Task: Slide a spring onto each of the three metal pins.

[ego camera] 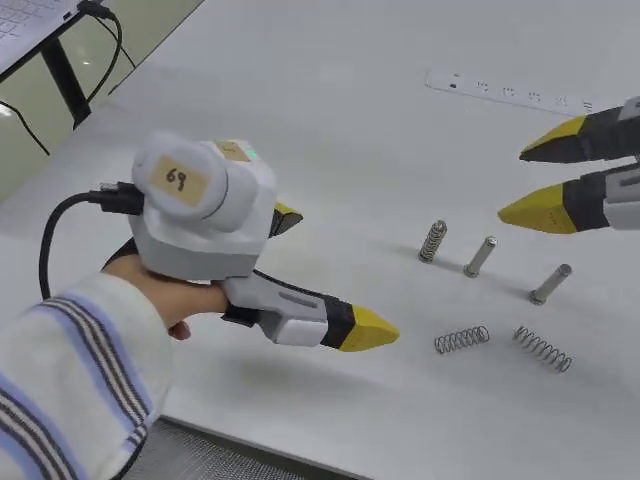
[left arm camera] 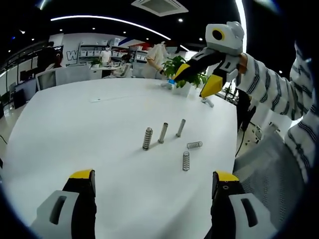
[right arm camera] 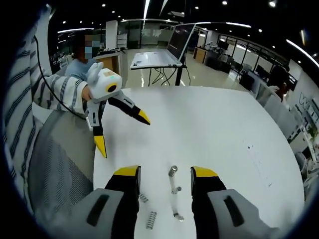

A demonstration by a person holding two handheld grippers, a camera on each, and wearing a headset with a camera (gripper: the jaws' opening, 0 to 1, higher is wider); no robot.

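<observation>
1. On the white table in the head view, three pins stood in a row. The sprung pin had a coil around its shaft, and beside it were the bare second pin and the bare third pin. The left loose spring and right loose spring lay flat just in front of the bare pins, touching neither. The left gripper, held in a hand, hovered with its jaws spread wide and nothing between them. Its lower tip was near the left loose spring but apart from it. The right gripper hung behind the third pin, jaws likewise parted and empty. A power strip lay farther back.

2. From the left gripper view, the left gripper showed its yellow-tipped jaws far apart. Well ahead of them, framed in that gap, were the sprung pin, second pin, third pin, left loose spring and right loose spring. The right gripper hovered beyond, spread and holding nothing.

3. From the right gripper view, the right gripper had its jaws parted. The third pin, second pin and sprung pin lined up in the gap between them, down on the table. The right loose spring and left loose spring lay just beside one jaw's edge as seen. The left gripper hung beyond, open.
</observation>
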